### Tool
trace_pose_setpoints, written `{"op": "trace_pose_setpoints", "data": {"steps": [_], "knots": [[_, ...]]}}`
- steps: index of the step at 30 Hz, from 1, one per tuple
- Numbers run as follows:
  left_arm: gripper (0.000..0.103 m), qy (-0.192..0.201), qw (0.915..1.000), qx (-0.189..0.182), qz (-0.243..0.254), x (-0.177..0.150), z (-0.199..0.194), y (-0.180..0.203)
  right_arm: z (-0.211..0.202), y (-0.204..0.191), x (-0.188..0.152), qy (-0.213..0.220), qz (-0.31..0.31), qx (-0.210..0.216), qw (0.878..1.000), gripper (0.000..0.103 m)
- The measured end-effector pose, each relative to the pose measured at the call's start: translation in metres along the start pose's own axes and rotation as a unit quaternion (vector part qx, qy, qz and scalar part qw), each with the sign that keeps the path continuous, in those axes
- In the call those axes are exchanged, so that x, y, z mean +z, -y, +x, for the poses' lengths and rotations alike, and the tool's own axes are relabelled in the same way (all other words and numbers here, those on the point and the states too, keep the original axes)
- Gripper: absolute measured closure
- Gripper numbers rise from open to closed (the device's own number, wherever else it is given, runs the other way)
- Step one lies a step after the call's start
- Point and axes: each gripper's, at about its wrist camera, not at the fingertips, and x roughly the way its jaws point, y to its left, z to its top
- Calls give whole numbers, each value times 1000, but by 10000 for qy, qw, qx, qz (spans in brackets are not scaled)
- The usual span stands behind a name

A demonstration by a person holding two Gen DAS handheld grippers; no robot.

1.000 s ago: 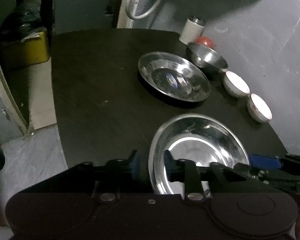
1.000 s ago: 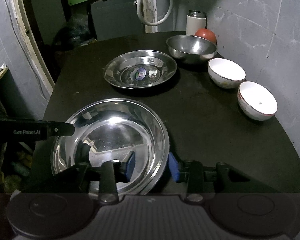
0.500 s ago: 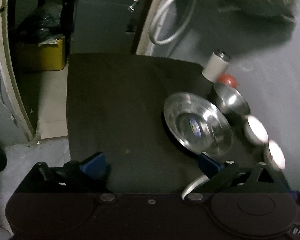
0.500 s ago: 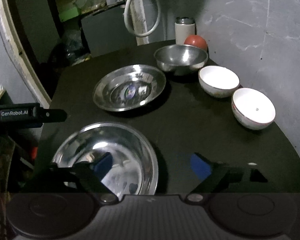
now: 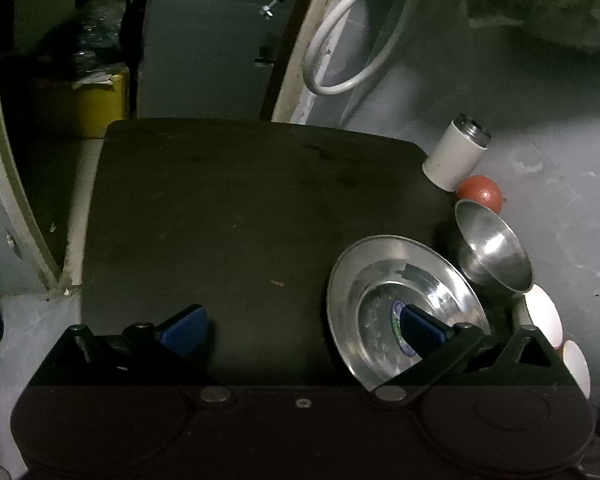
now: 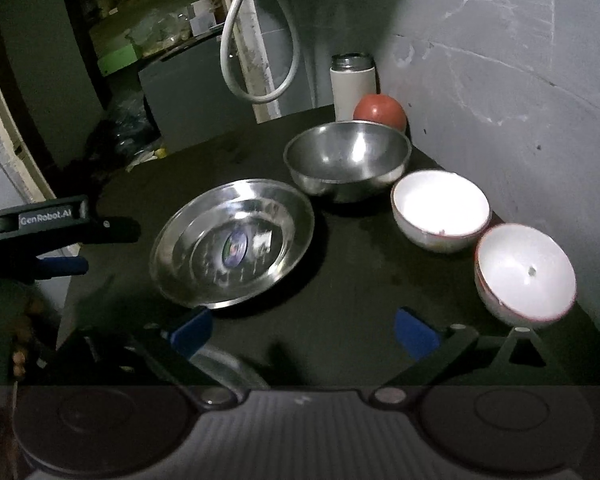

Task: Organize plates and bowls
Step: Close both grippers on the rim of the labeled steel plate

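A steel plate with a sticker (image 6: 236, 246) lies mid-table; it also shows in the left wrist view (image 5: 384, 304). A steel bowl (image 6: 346, 160) sits behind it, with two white bowls (image 6: 440, 208) (image 6: 526, 274) to its right. The edge of a second steel plate (image 6: 224, 368) shows just under my right gripper's left finger. My right gripper (image 6: 302, 334) is open and empty above the table's near side. My left gripper (image 5: 300, 326) is open and empty; in the right wrist view it sits at the left edge (image 6: 60, 248).
A white flask (image 6: 352, 84) and a red ball (image 6: 380, 110) stand at the back corner by the grey wall. A white hose loop (image 6: 256, 60) hangs behind. The black table (image 5: 240, 208) drops off at its left edge to the floor.
Both grippers opened and let go of the near steel plate. Both pulled back and up, so the plate has slid almost out of view below.
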Motion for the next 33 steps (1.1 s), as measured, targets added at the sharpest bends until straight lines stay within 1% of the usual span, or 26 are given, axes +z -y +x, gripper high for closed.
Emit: {"op": "trace_pose_setpoints", "data": {"steps": [7,12,16,18,19,20,21,23,24,25,26,27,29,30,31,33], "knots": [[1,-80,10000,-8,-50,9,22,4,24,-3,15,116,-19,-140,9998,4],[2,-36,10000,2,-83,9,27,9,39,-6,24,104,-65,-191,9997,16],[9,-73,9999,-88,-61,9,30,12,48,-7,28,49,-106,-199,9997,25],[13,-94,9999,-108,-37,9,31,15,52,-9,30,16,-139,-194,9997,31],[18,-110,9999,-125,-26,9,32,15,53,-10,30,1,-162,-190,9997,33],[24,-135,9998,-142,-22,8,33,16,54,-11,30,-17,-180,-184,9997,37],[26,-165,9997,-156,-19,8,33,16,55,-12,30,-29,-194,-187,9996,44],[38,-209,9996,-183,-16,8,34,16,57,-13,30,-52,-210,-186,9996,49],[42,-225,9995,-207,-17,8,34,16,57,-13,29,-59,-216,-173,9996,52],[50,-250,9994,-228,-23,7,34,16,57,-14,29,-61,-218,-158,9996,53],[55,-271,9993,-234,-45,7,35,15,57,-14,29,-69,-224,-152,9996,57],[57,-287,9993,-243,-80,7,35,14,57,-14,29,-81,-229,-149,9996,59],[65,-331,9990,-255,-148,5,36,12,58,-15,28,-108,-240,-128,9996,62],[68,-357,9989,-245,-164,5,36,12,59,-15,28,-128,-253,-112,9995,63],[73,-355,9990,-227,-166,4,36,11,60,-15,28,-156,-270,-103,9995,64],[77,-359,9990,-206,-169,4,36,10,61,-15,27,-176,-282,-71,9994,69]]}}
